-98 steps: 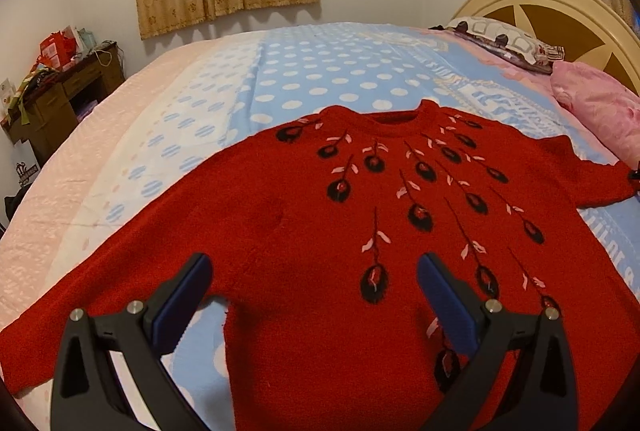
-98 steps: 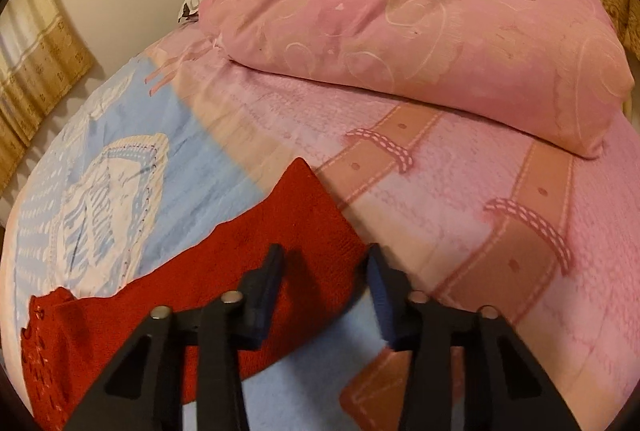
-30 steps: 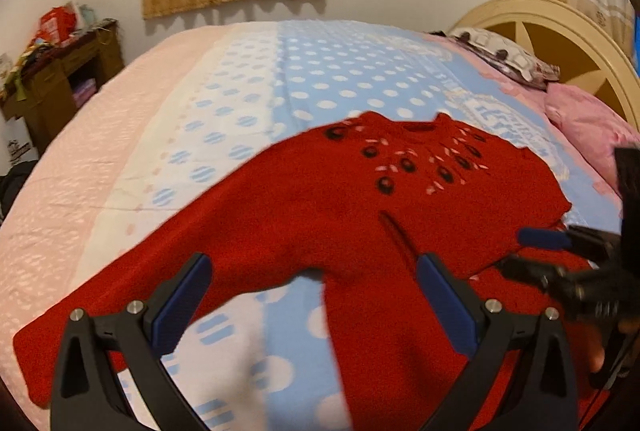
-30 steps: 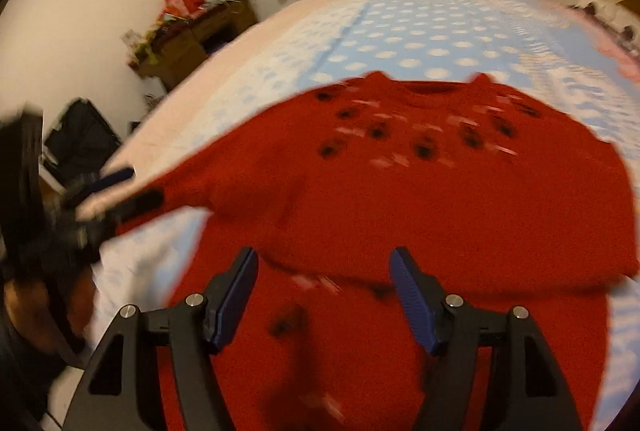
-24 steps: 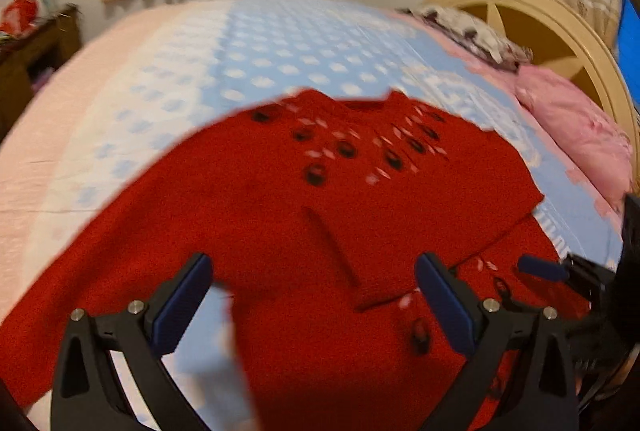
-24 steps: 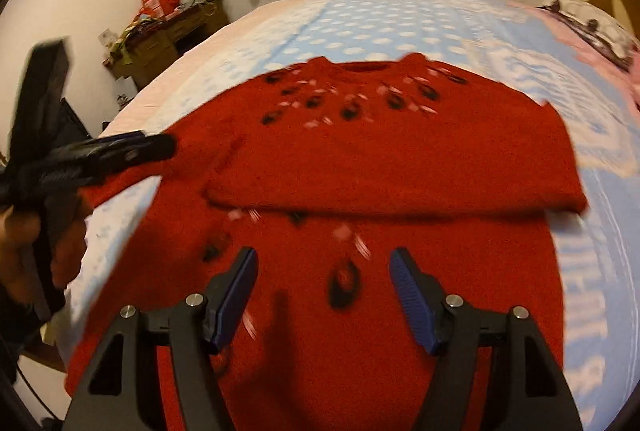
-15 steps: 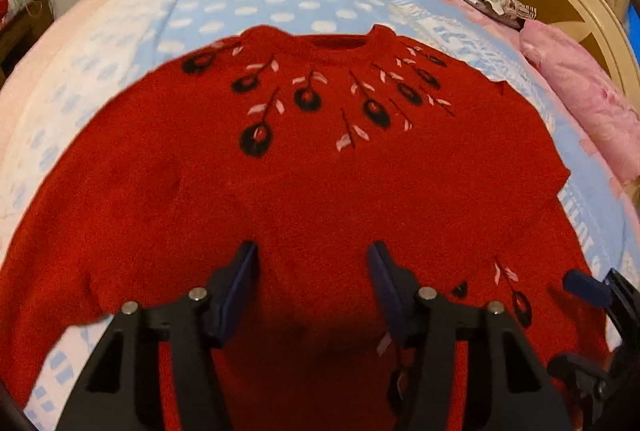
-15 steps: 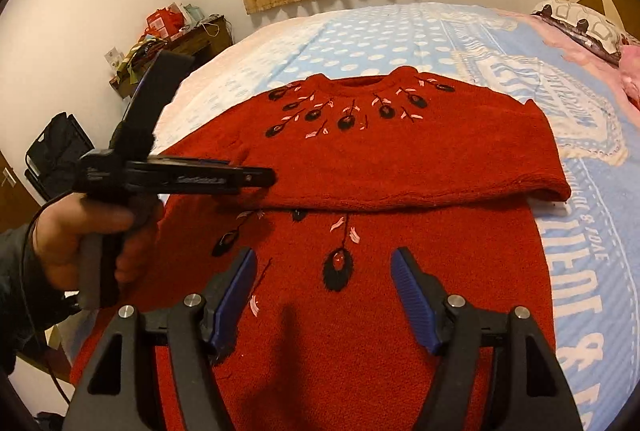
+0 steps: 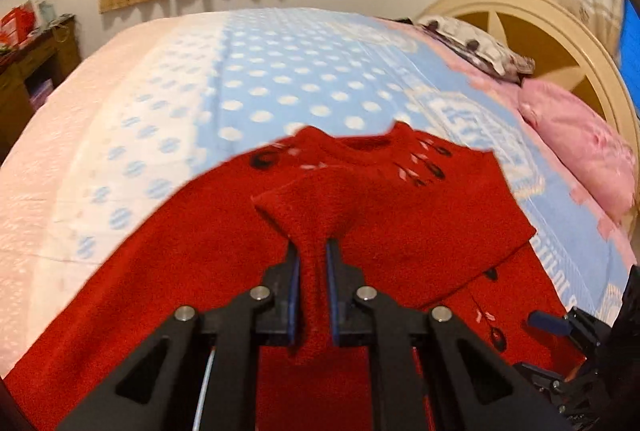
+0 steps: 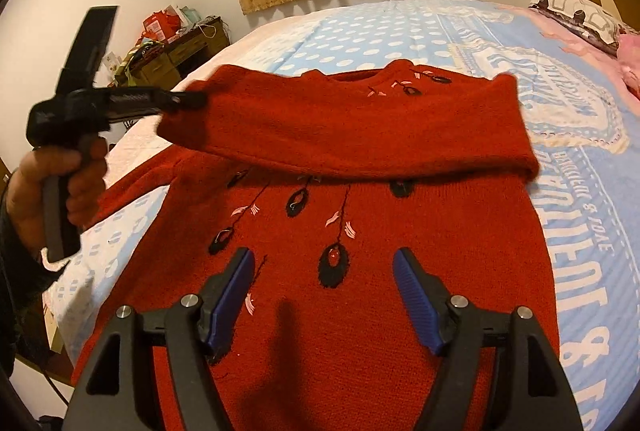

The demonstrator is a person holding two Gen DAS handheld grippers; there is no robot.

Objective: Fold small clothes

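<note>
The red sweater (image 10: pixel 360 231) lies face up on the bed (image 10: pixel 400 31), with one sleeve folded across its chest. The left gripper (image 9: pixel 312 263) is clamped on a raised bunch of sweater knit. The right gripper (image 10: pixel 324 295) hovers above the sweater's lower front, jaws apart, gripping nothing.

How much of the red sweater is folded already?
One sleeve already lies folded across the red knitted sweater. The left tongs are shut on the other sleeve, holding it up over the chest. The right tongs hover open, empty. That sleeve and the lower body remain to fold.
</note>
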